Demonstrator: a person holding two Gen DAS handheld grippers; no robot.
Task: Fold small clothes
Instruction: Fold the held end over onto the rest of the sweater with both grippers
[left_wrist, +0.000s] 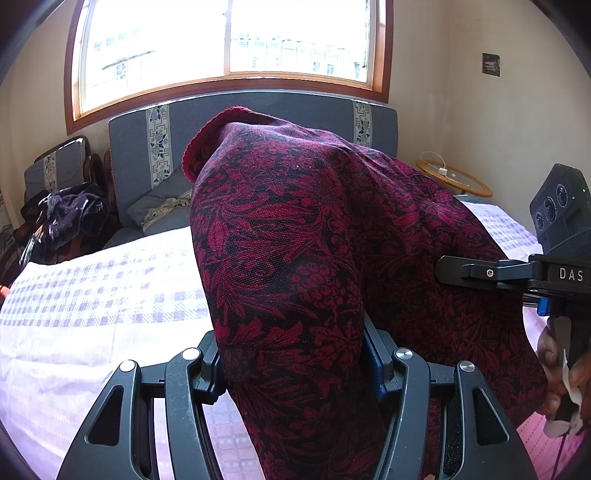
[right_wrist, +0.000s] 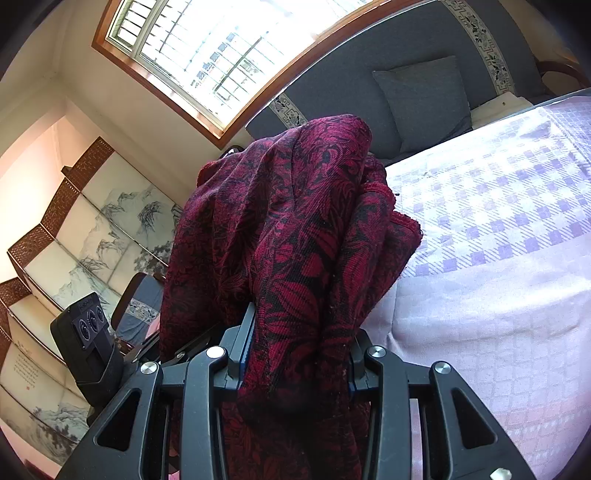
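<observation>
Sunlit and cluttered, the room frames a bed (left_wrist: 92, 295) in checked lilac cloth beneath both grippers, with a grey sofa (left_wrist: 258, 122) and a bright window (left_wrist: 221, 40) beyond them. Between the left gripper's (left_wrist: 291, 369) jaws a thick bunch of the red garment (left_wrist: 295, 229) is pinched, draping up and over the fingers; the right gripper (right_wrist: 295, 354) clamps another bunch of the same garment, which hangs lifted off the bed between the two. It is a soft, fairly heavy knit, dark crimson with a black leaf pattern and a ribbed red hem (left_wrist: 236, 112) at its far end. Both grips hold wads, not clean edges, so I judge the layers could slide unevenly or fold crooked when laid down. Cloth also blocks both cameras, so placing it blind risks a skewed, wrinkled fold.
</observation>
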